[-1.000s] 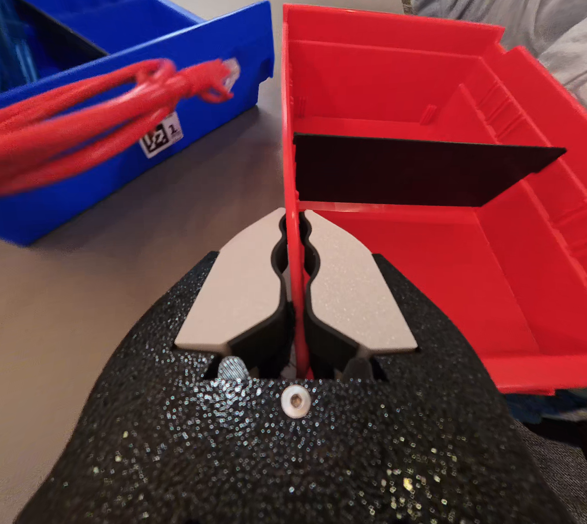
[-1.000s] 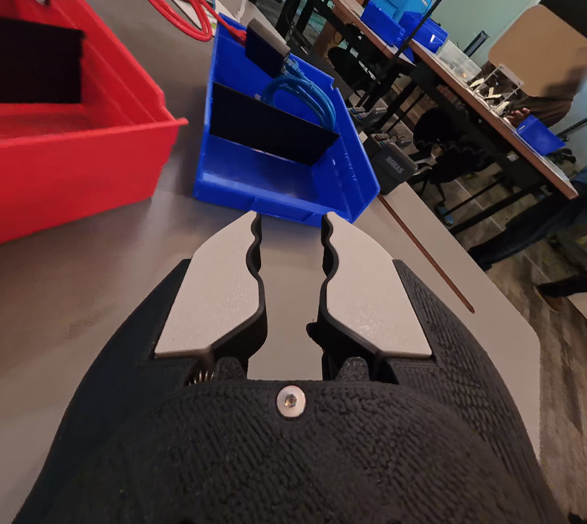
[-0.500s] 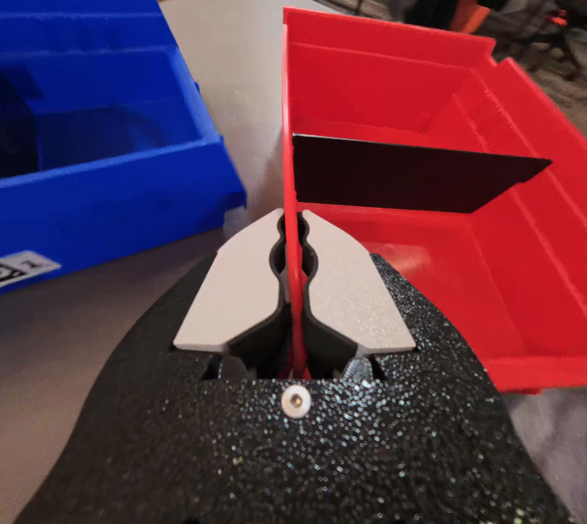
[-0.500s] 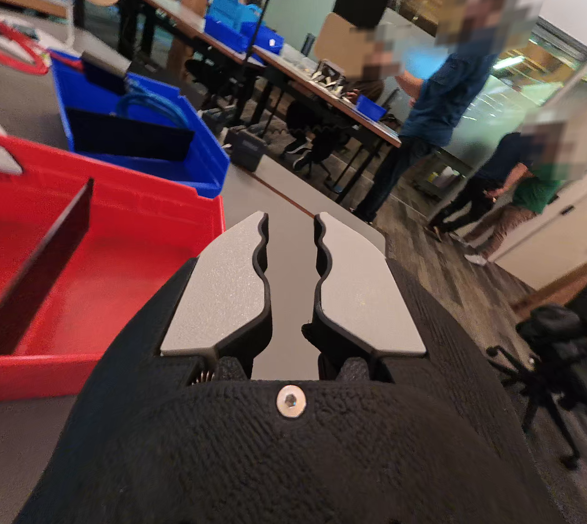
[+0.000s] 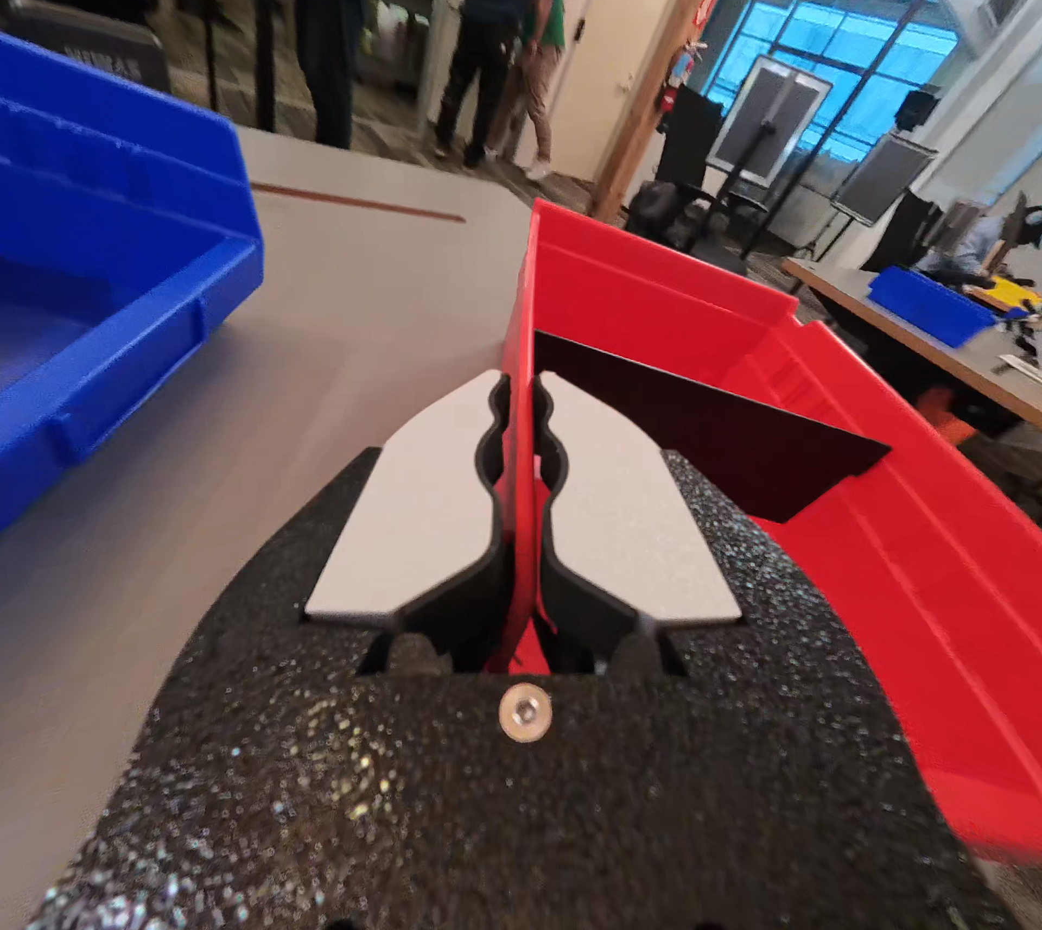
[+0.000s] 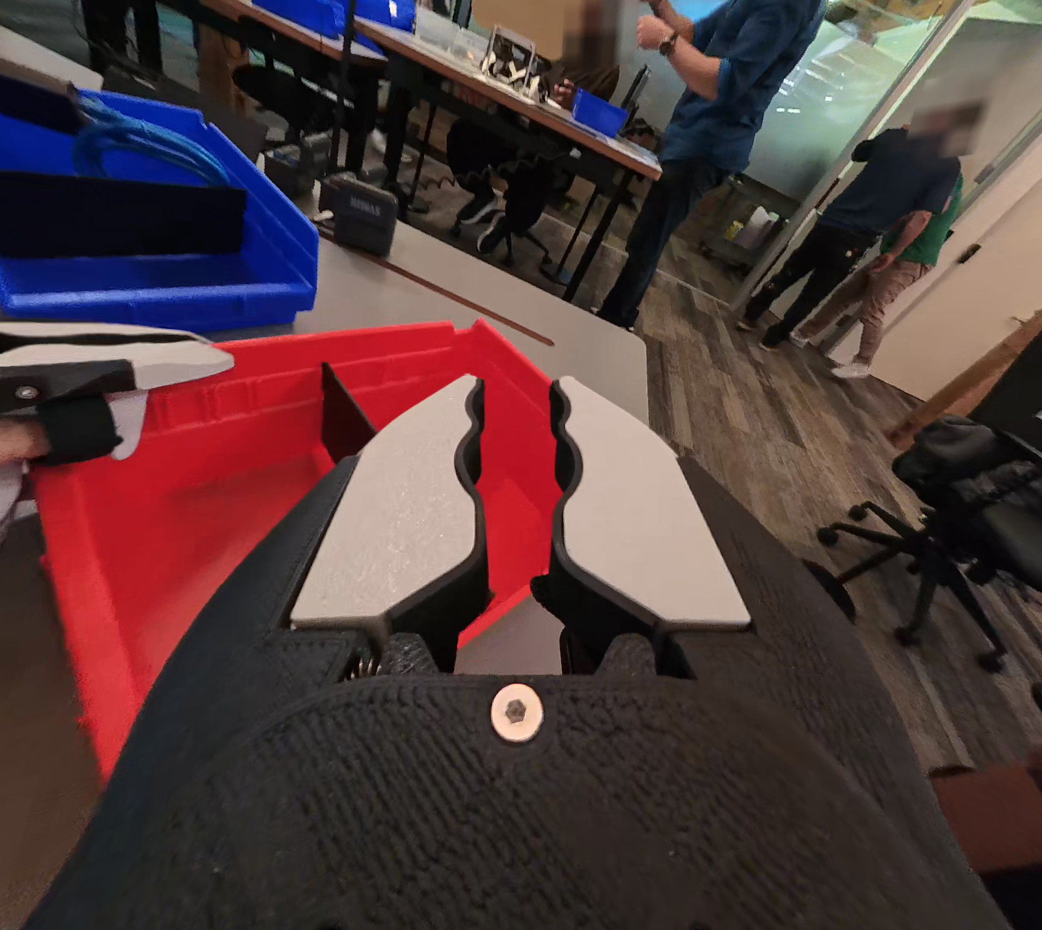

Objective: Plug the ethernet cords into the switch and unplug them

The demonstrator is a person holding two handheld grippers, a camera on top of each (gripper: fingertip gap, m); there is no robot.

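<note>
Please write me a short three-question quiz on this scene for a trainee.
1. True or false: the left tongs are shut on a wall of the red bin.
2. What stands across the inside of the red bin?
A. a black divider
B. a white card
C. a yellow box
3. In what state are the right tongs, and what do they hold?

Key
1. True: the wall sits clamped between the two fingers.
2. A.
3. Open and holding nothing; they hang over the red bin's other side wall, with the blue bin farther off on the table.
</note>
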